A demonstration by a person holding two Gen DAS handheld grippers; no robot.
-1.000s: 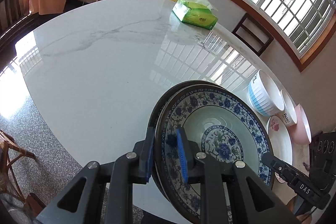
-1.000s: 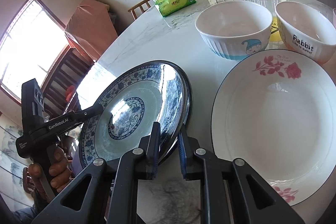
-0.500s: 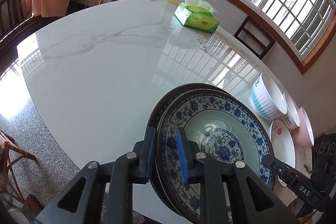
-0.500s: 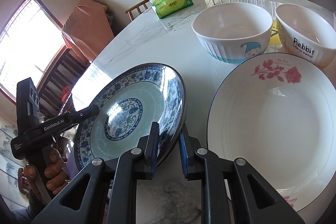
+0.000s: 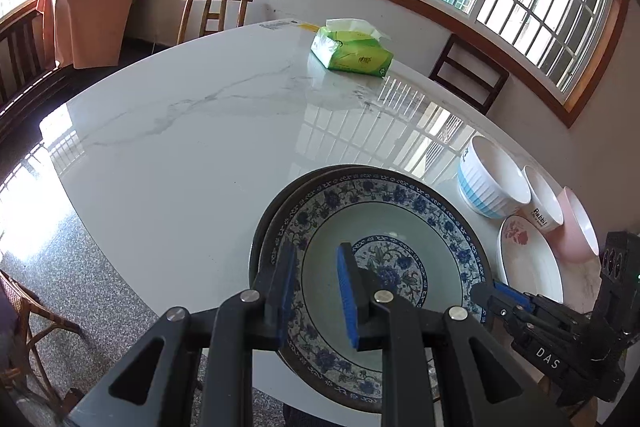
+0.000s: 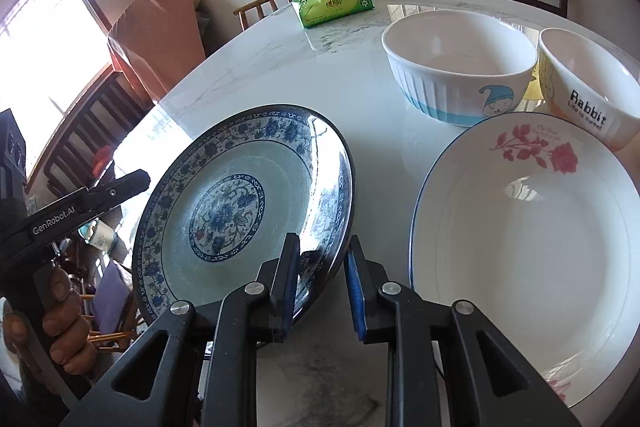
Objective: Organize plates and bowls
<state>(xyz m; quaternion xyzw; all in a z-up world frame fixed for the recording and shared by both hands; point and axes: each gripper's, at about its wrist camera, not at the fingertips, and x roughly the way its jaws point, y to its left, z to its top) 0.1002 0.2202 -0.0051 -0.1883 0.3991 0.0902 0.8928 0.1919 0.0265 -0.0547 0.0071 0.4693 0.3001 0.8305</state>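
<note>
gripping the blue-patterned plate (image 5: 384, 227) by its rim, the left gripper (image 5: 316, 291) stays clamped; the right gripper (image 6: 322, 283) jaws have just been opening, rim between them, above the worktop (image 5: 180, 147).

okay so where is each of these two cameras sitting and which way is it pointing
Left wrist: on the left gripper, looking down its fingers across the blue plate to the tissue pack; the right gripper shows too.
Right wrist: on the right gripper, jaws just opening around the plate's rim, facing the rose plate and bowls; the person's hand shows.
Shared: blue plate, tissue pack, bowls, rose plate.
</note>
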